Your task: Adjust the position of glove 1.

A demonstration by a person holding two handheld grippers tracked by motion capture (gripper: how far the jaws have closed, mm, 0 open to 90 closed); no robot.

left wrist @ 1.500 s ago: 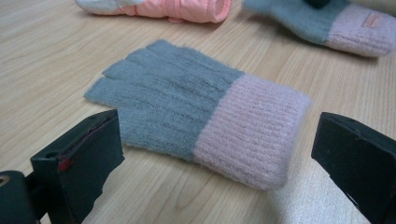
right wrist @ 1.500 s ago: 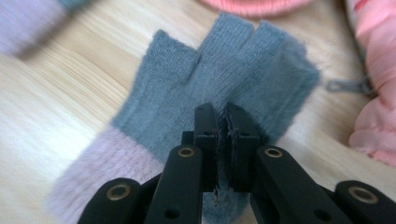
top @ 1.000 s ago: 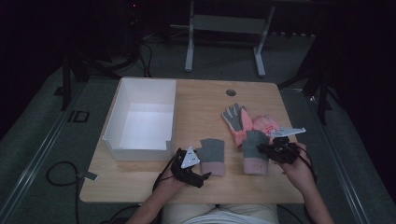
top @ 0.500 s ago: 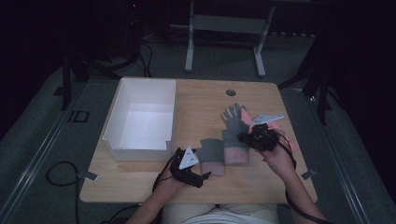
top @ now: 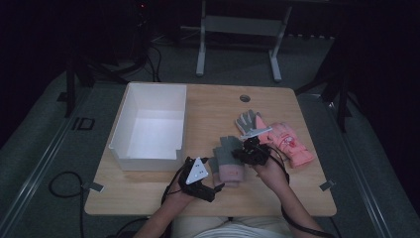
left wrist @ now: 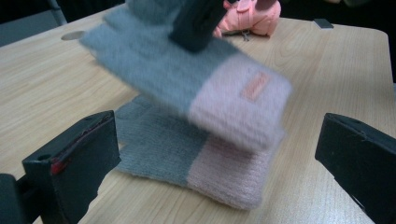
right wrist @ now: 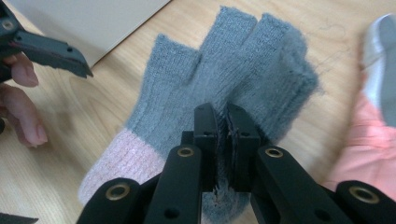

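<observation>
A: Right gripper (top: 246,151)?
B: Jaws clenched on a grey knit glove (left wrist: 187,70) w/ pink cuff. Pinched at the grey part, thin fold of knit between the pads. Glove lifted off the table, blurred in left gripper view.

A: Where exactly?
B: Hanging just above a 2nd glove (left wrist: 187,158), same kind, grey w/ pink cuff. Cuffs roughly lined up, upper one offset a bit. Both approx. centre of table (top: 277,198), toward the near edge.

A: 2nd glove?
B: Flat on the wood, fingers pointing away from the person. Seen past the shut jaws in right gripper view, fingerless tips spread.

A: Left gripper (top: 218,184)?
B: Jaws released, wide apart, nothing between the pads. Low at the near edge, just left of the glove pair, aimed at the cuffs. Not touching either glove, as far as can be told.

A: Other stuff?
B: White box (top: 130,134) on the table's left, open top. Pink ski glove (top: 289,144) to the right of the pair, w/ a grey-palmed one (top: 246,120) beside it, farther back. Round hole (top: 244,98) in the tabletop near the far edge.
</observation>
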